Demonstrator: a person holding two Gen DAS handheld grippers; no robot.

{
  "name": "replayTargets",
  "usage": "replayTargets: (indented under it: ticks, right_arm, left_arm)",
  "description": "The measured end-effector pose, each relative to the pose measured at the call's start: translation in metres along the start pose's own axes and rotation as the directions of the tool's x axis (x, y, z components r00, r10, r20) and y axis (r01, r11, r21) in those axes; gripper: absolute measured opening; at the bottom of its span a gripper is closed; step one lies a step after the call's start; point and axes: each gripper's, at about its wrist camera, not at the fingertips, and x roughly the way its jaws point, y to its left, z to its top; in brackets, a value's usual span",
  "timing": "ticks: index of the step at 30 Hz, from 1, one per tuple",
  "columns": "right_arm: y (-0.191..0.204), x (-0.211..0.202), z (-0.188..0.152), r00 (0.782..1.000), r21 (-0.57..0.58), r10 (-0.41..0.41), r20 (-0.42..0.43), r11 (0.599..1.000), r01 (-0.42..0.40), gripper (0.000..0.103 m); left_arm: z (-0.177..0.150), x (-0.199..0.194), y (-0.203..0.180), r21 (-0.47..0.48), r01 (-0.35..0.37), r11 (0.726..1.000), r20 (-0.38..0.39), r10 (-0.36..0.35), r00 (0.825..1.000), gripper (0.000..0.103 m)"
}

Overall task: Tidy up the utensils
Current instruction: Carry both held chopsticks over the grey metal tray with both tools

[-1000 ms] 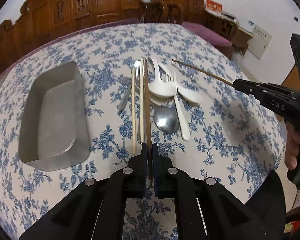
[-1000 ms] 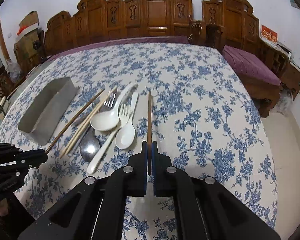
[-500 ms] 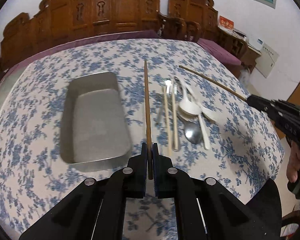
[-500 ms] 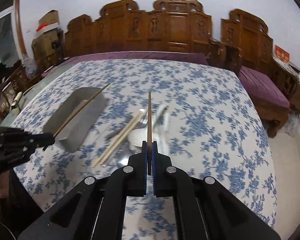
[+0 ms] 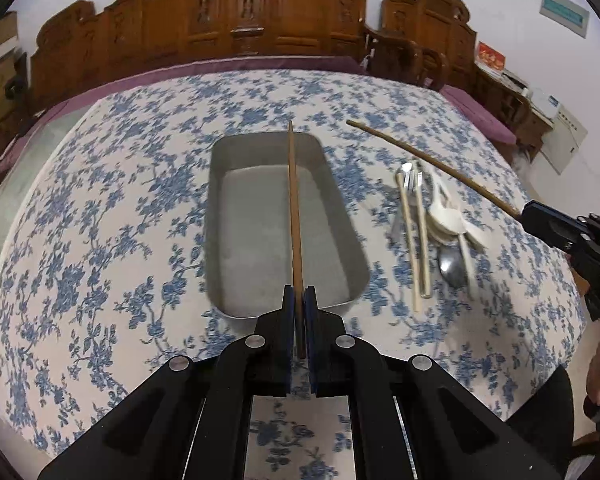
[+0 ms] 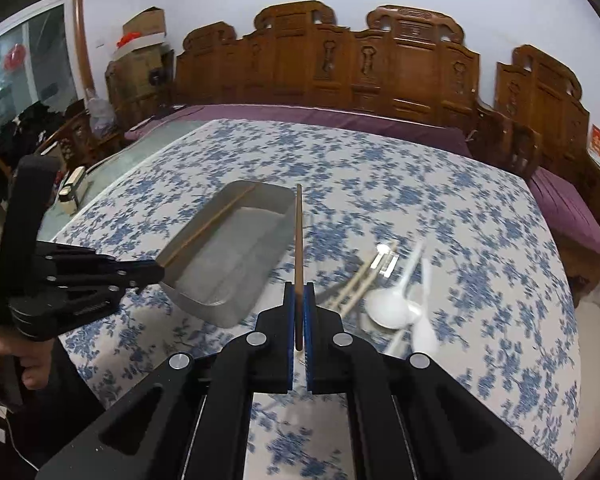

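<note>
The dark chopstick (image 5: pixel 294 216) in the left gripper (image 5: pixel 299 320) is pinched by its near end between closed jaws and runs out over the metal tray (image 5: pixel 220 216), roughly along the tray's length and a little right of its middle. Its far tip reaches about to the tray's far wall. The step in hand looks like laying this stick into the tray, and doing it well means lowering the held end until the stick is close above the tray floor and level, keeping it parallel with the long walls, then easing the jaws apart so it drops flat and does not bounce or tip over the rim.

The right gripper (image 6: pixel 299 322) is likewise closed on a second dark chopstick (image 6: pixel 299 236), whose tip lies near the tray's right corner in its own view. It should probably wait well to the side until the left one is clear, then go in beside the first stick, so the two shafts do not cross.

On the flowered tablecloth (image 5: pixel 100 208), to the right of the tray, lie the rest: two pale chopsticks (image 5: pixel 414 236), a metal spoon (image 5: pixel 452 266), white plastic spoons (image 5: pixel 446 216) and what seems a fork, blurred here
</note>
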Motion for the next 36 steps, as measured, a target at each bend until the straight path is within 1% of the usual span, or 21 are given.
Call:
replayTargets:
  ticks: [6,15,25,30,36]
  right_arm:
    - [0.021,0.018,0.007,0.999,-0.025,0.02,-0.025,0.999,-0.02,0.005]
    - [0.038,0.038,0.01,0.998,-0.043,0.016,-0.066,0.999,-0.019,0.005]
    - [0.044,0.059,0.013,0.995,-0.023,0.014,-0.099,1.0,-0.017,0.005]
    - [0.046,0.074,0.016,0.992,0.004,0.02,-0.121,1.0,-0.019,0.005]
    - [0.059,0.089,0.022,0.99,-0.008,0.007,-0.141,1.0,-0.008,0.005]
  left_arm:
    - [0.002,0.015,0.014,-0.031,-0.017,0.999,-0.03,0.016,0.999,0.004]
    - [0.012,0.022,0.016,-0.029,-0.021,0.999,-0.039,0.02,0.999,0.004]
    - [0.011,0.005,0.024,-0.038,-0.02,0.999,0.002,0.02,1.0,0.004]
    - [0.01,-0.007,0.036,-0.043,-0.023,0.999,0.023,0.024,0.999,0.004]
    - [0.01,-0.019,0.05,-0.044,-0.03,0.999,0.044,0.032,0.999,0.004]
